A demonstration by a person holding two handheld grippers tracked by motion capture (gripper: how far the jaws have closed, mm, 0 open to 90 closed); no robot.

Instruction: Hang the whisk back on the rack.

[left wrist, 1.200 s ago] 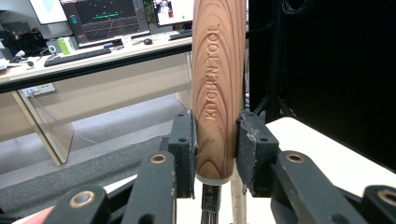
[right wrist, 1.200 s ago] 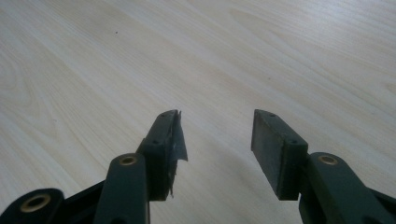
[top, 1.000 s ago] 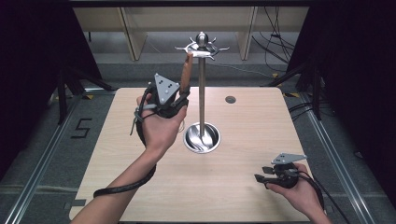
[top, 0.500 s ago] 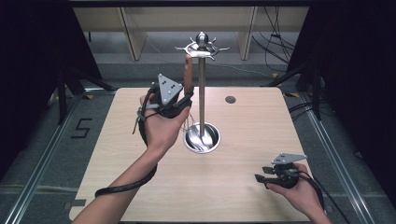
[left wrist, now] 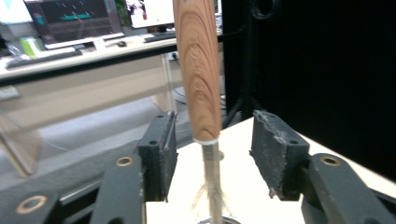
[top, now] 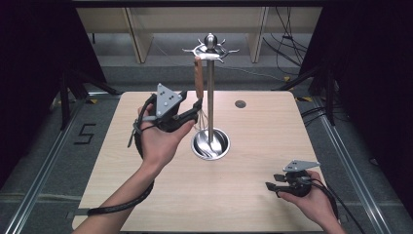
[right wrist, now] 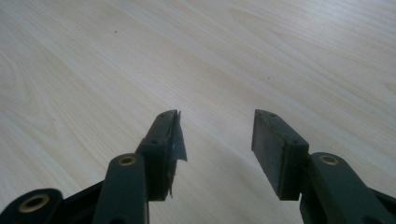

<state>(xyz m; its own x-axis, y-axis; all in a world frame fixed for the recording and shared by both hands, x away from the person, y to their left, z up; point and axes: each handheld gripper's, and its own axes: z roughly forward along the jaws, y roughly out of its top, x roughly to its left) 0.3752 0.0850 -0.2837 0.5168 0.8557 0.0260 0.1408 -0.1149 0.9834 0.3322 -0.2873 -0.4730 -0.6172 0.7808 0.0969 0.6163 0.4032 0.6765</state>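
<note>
table: light wood-grain top [top: 253,204], pale and matte, small dark round inset [top: 240,104] near far edge
stand: steel pole on round dish base [top: 210,144], mid-table, hook crown on top [top: 210,48]
whisk: wood-handled [top: 198,78], hangs from the crown just beside the pole, wires low by the base; in left gripper view handle [left wrist: 198,70] sits upright between the jaws
left gripper: [top: 192,108] raised at the whisk, jaws just been opening, now wide, gaps both sides, pads off the handle
right gripper: [top: 271,185] resting near-right on the table, jaws wide, bare tabletop [right wrist: 140,56] between them
room: black curtains both sides, grey floor, wooden shelf frame [top: 136,34] behind the table, cables far right; desk with monitors [left wrist: 74,21] in left gripper view
</note>
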